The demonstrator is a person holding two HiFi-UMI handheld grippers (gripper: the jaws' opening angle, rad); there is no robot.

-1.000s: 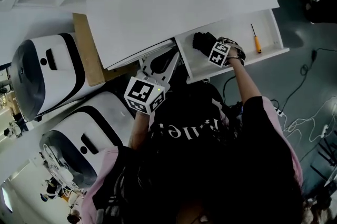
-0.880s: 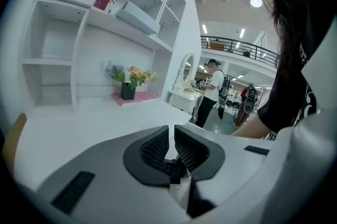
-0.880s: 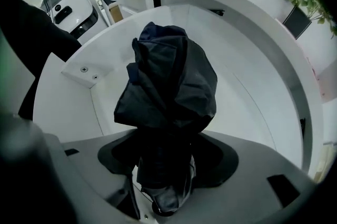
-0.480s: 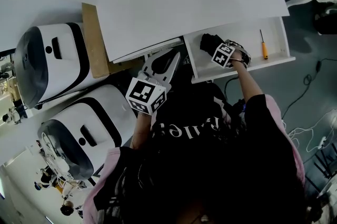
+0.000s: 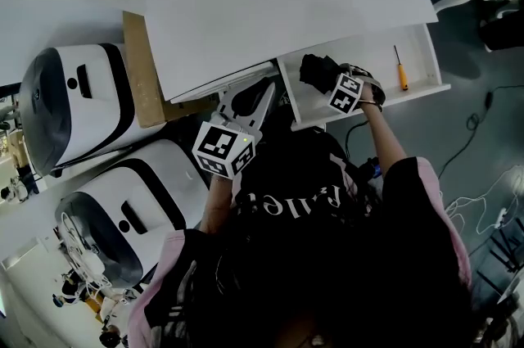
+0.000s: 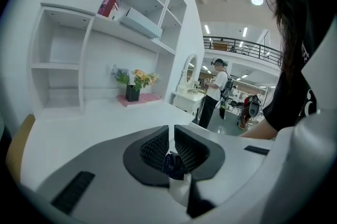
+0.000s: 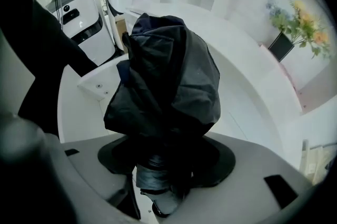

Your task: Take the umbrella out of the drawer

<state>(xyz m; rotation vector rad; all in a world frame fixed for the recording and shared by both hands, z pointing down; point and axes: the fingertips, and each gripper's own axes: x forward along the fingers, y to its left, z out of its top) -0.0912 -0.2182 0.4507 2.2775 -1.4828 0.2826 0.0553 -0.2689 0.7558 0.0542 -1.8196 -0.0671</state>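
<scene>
Fingers of the right gripper (image 7: 166,159) clamp the folded black umbrella (image 7: 168,75), its bundle beyond the fingertips, over the open drawer (image 5: 422,51); keep pressure firm and lift straight. Left gripper (image 6: 171,136) fingers sit nearly together.

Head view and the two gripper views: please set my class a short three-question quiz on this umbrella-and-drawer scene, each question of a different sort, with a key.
1. True or false: the right hand-held gripper is shut on the umbrella.
2. Pick one: what else lies in the open drawer?
A. a screwdriver with an orange handle
B. a pair of scissors
C. a book
3. Fill in the word: in the left gripper view, a dark pot of ____ stands at the back of the desktop.

Key: 1 true; 2 A; 3 flowers.
</scene>
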